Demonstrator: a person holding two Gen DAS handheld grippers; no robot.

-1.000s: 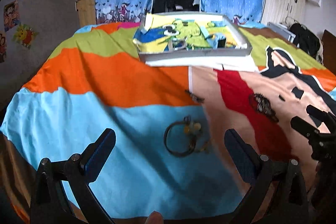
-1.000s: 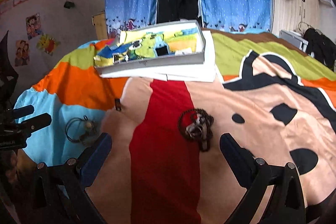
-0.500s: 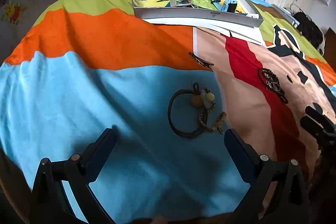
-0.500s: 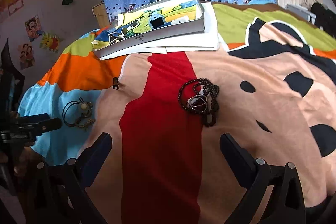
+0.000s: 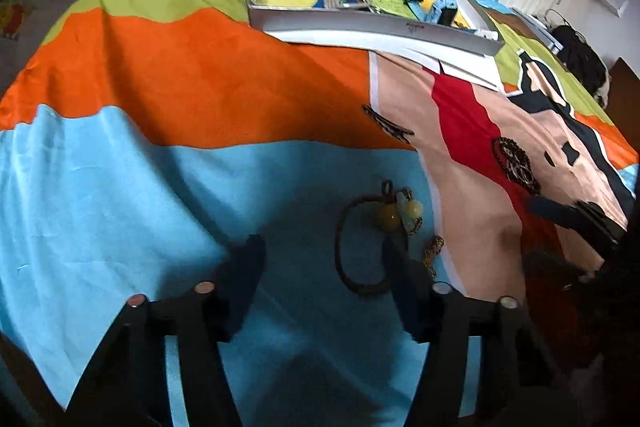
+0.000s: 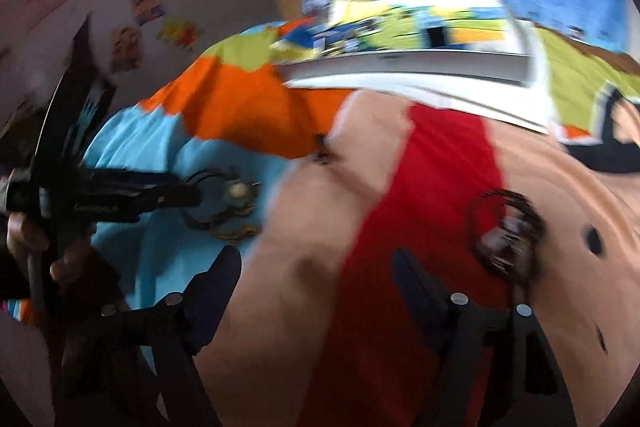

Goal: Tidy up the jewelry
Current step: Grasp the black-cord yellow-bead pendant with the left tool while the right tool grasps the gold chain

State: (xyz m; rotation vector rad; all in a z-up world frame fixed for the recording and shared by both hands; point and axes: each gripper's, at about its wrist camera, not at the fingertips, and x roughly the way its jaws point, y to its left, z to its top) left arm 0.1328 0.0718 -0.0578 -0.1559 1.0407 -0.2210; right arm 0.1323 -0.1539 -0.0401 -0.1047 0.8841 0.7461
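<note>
A dark cord bracelet [image 5: 352, 247] with yellow beads and a small gold chain lies on the blue part of the bedspread. My left gripper [image 5: 322, 267] hangs low over it with its jaws closing. The cord's left arc lies between the fingers, the right finger covers its right side, and no pad presses on it. A coil of dark beads [image 6: 508, 223] with rings rests on the red stripe, just right of my right gripper [image 6: 316, 279]. Its jaws are closing with only bedspread between them. The right wrist view is blurred.
A grey tray box [image 5: 372, 23] lined with cartoon cloth and holding small items sits on white sheets at the bed's far side. A dark hair clip [image 5: 388, 125] lies between it and the bracelet. A hand [image 6: 24, 235] holds the left gripper's handle.
Both pairs of jaws have narrowed. The left gripper sank closer to the cord bracelet. The right gripper dropped and swung, so the dark beads moved from between its fingers to right of them.
</note>
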